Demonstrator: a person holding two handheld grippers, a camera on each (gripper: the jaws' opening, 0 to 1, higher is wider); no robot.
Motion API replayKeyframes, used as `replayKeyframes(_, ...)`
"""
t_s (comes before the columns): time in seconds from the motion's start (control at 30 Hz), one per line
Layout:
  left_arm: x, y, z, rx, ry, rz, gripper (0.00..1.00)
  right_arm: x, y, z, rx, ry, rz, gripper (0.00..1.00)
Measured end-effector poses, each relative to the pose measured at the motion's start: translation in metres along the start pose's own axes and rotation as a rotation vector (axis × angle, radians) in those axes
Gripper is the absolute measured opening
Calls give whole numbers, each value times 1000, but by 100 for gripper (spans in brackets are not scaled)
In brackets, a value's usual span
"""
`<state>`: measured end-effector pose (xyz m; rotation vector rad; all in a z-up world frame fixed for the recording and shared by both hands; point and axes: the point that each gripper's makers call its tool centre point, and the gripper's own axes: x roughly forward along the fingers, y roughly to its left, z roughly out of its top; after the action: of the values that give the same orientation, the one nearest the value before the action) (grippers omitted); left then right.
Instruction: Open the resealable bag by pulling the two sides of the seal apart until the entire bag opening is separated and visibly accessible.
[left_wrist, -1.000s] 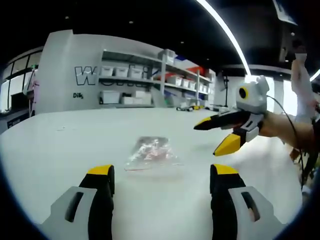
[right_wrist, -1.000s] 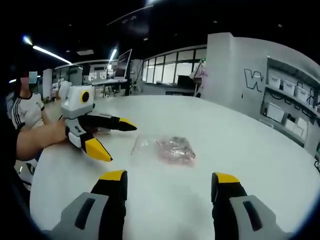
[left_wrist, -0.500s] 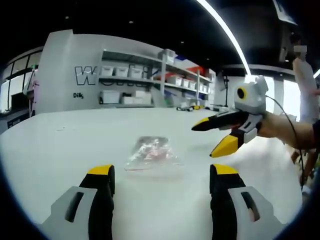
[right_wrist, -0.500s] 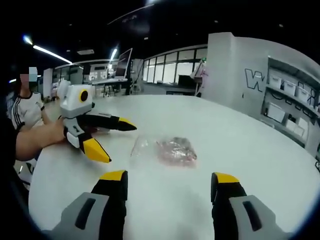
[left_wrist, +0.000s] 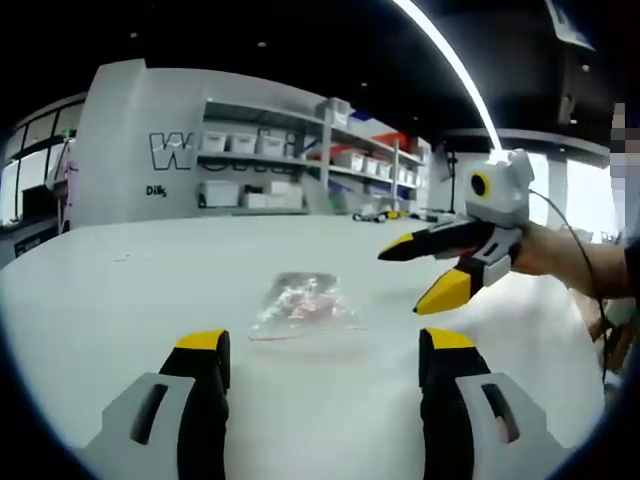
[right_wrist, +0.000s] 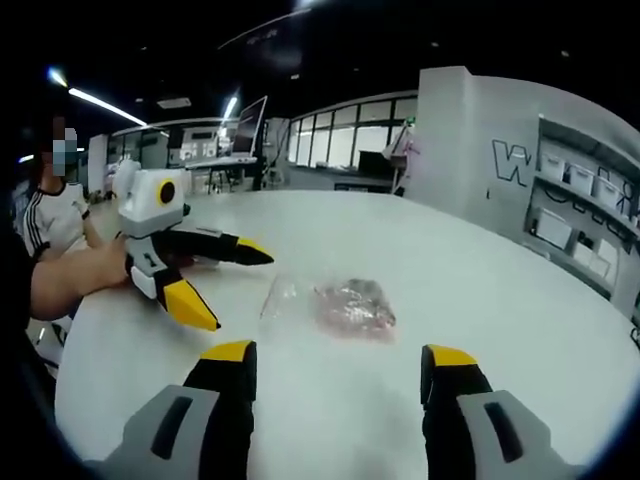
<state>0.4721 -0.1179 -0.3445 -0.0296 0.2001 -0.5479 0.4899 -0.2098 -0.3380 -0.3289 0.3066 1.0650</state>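
Note:
A clear resealable bag (left_wrist: 303, 306) with pinkish contents lies flat on the white table (left_wrist: 120, 290), ahead of both grippers. My left gripper (left_wrist: 322, 352) stands open just short of it, nothing between its jaws. In the right gripper view the bag (right_wrist: 335, 303) lies ahead, and my right gripper (right_wrist: 338, 362) is open and empty too. The right gripper (left_wrist: 420, 275) enters the left gripper view from the right, held in a hand above the table beside the bag. The left gripper (right_wrist: 232, 285) comes in from the left of the right gripper view, jaws spread.
Shelves with white bins (left_wrist: 270, 165) line the wall behind the table. A person in a white shirt (right_wrist: 45, 225) sits at the left of the right gripper view. The white table (right_wrist: 520, 310) stretches wide around the bag.
The right gripper has drifted slightly left toward the bag in the left gripper view. The bag has not moved.

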Motion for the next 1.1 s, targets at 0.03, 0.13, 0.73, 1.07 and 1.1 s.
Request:
replayKeyframes(0.03, 0, 0, 0, 0, 0, 0, 76, 0, 0, 1, 2, -2, 0, 66)
replayKeyframes(0.13, 0, 1, 0, 0, 0, 0, 76, 1, 0, 1, -1, -2, 0, 66)
replayKeyframes(0.73, 0, 2, 0, 2, 2, 3, 76, 10, -3, 2, 0, -1, 6, 65)
replayKeyframes(1.07, 0, 0, 0, 3, 3, 3, 76, 11, -3, 1, 4, 0, 10, 64)
replayKeyframes(1.1, 0, 1, -1, 3, 4, 4, 76, 11, -3, 1, 1, 1, 9, 64)
